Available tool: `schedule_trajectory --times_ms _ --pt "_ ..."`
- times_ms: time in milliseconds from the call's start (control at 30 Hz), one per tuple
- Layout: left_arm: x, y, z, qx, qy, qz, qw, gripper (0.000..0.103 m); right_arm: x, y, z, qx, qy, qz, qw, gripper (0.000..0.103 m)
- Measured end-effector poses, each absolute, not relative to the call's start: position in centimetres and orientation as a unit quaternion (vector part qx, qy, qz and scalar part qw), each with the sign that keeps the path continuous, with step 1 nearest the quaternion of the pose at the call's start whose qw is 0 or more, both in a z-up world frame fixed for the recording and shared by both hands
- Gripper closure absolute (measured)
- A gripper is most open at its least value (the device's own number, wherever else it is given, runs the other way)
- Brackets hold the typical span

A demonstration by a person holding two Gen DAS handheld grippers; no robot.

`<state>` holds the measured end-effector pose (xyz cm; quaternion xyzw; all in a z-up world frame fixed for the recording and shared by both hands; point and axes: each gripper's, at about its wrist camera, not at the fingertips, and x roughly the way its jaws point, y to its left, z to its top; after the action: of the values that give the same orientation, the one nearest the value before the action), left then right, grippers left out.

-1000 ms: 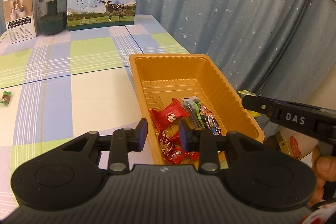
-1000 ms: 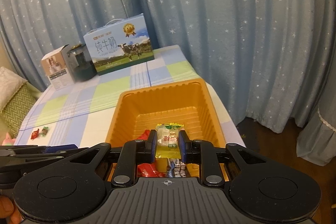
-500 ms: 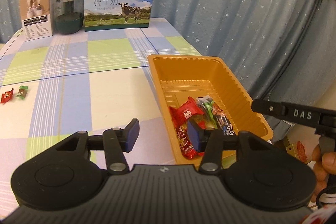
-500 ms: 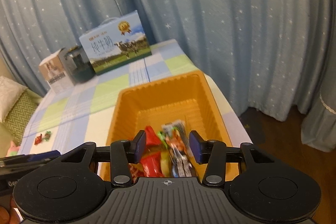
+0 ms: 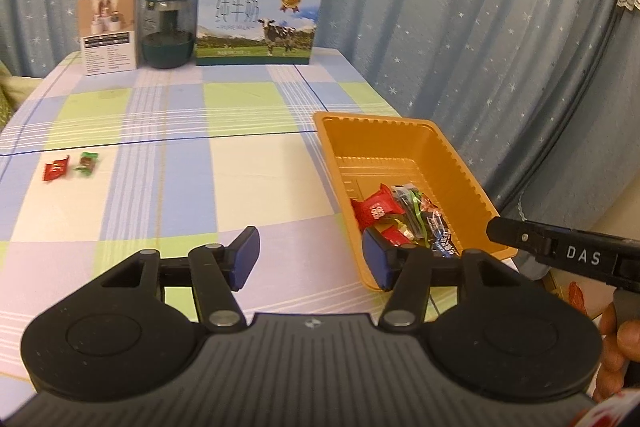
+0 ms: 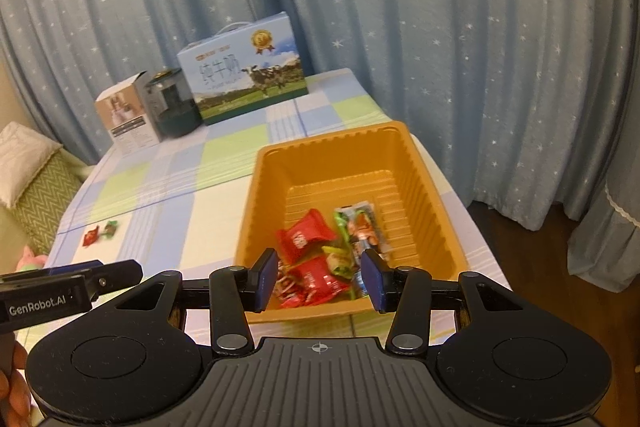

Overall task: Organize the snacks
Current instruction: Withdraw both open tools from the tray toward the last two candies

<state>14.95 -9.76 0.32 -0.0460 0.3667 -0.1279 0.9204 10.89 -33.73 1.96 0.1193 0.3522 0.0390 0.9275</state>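
An orange tray sits at the table's right edge and holds several wrapped snacks. Two loose snacks lie far left on the table: a red one and a green one. My left gripper is open and empty over the table, just left of the tray's near corner. My right gripper is open and empty above the tray's near end.
A checked cloth covers the table. At the back stand a milk carton box, a dark green jar and a small white box. Blue star curtains hang behind and to the right.
My right gripper opened and let the yellow snack packet fall into the tray, then drew back. My left gripper opened wider and swung left, bringing the two loose snacks into view.
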Motion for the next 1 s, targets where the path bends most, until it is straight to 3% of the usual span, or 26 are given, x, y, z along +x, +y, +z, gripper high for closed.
schedule_trajectory --times_ms 500,1000 --pt "12.4 -5.5 1.4 -0.063 0.356 -0.097 0.927 0.045 10.0 -29.8 3.1 0.100 0.346 0.066 0.931 0.053" --pt "11.4 1.4 1.4 -0.073 0.350 -0.025 0.933 0.036 11.6 -24.0 3.2 0.077 0.349 0.115 0.927 0.039"
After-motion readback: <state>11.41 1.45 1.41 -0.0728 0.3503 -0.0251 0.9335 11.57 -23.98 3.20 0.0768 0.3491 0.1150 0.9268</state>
